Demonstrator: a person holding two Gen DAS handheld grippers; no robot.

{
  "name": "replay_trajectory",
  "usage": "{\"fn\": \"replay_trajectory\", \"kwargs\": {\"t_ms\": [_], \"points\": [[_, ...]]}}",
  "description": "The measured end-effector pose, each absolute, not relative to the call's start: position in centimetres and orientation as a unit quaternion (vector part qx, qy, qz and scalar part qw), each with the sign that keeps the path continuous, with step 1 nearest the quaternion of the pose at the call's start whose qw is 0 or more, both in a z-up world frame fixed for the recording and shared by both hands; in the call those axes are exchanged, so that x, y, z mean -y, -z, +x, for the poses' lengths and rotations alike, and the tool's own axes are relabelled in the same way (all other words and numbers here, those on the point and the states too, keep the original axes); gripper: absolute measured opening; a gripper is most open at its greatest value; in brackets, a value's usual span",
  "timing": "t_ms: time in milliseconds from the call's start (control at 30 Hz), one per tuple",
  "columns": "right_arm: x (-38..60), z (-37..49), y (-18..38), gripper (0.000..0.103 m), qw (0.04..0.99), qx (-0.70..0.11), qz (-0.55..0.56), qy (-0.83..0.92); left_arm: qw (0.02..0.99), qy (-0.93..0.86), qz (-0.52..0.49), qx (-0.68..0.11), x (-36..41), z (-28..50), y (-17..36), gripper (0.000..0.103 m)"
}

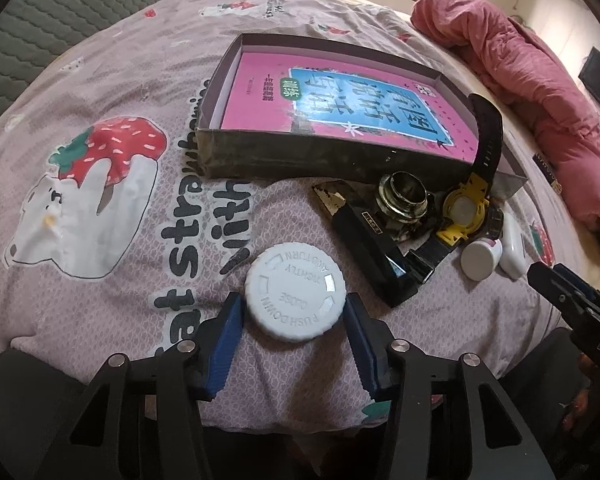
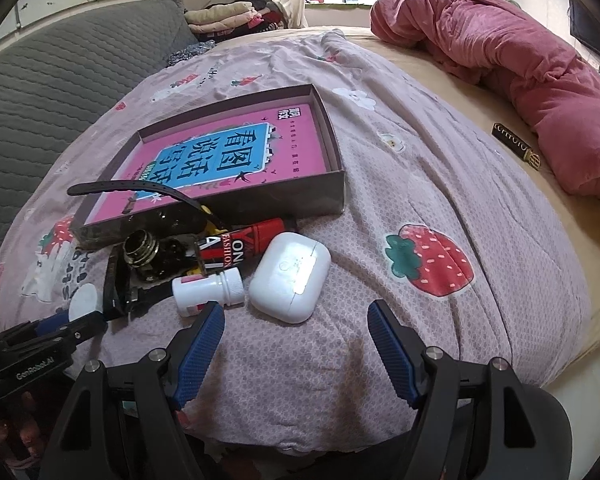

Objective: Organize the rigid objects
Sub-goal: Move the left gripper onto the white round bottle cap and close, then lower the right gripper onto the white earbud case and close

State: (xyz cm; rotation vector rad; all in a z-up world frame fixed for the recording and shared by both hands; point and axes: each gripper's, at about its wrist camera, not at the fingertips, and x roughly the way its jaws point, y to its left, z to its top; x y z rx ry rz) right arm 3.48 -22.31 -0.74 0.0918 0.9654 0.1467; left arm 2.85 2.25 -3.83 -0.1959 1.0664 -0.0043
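Note:
A white child-proof cap lies on the bedspread between the blue pads of my left gripper; the pads stand at its sides, and contact is unclear. A shallow dark box holds a pink book. In front of it lie a glass bottle, a yellow watch with its black strap over the box rim, and a black flat case. My right gripper is open and empty, just in front of a white earbud case and a small white pill bottle.
A red and black tube lies behind the earbud case. A rumpled pink quilt lies at the far right, with a small black and gold bar next to it. A grey quilted headboard stands at the left.

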Motion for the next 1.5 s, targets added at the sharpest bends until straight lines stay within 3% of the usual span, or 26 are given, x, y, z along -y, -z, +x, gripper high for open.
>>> {"fn": "replay_trajectory", "kwargs": {"t_ms": [900, 1000, 1133, 1500], "points": [[22.1, 8.3, 4.0, 0.073, 0.86, -0.501, 0.093, -0.008, 0.87, 0.011, -0.089, -0.485, -2.4, 4.8, 3.8, 0.052], [21.3, 8.5, 4.1, 0.07, 0.863, -0.5, 0.065, -0.001, 0.868, 0.014, -0.093, -0.487, -2.4, 4.7, 3.9, 0.052], [20.8, 8.1, 4.1, 0.056, 0.867, -0.496, 0.044, -0.015, 0.868, 0.017, -0.103, -0.486, -2.7, 4.7, 4.0, 0.052], [23.5, 7.5, 3.5, 0.047, 0.865, -0.488, 0.103, -0.052, 0.871, 0.019, -0.101, -0.48, -2.8, 4.6, 3.7, 0.052]]}}
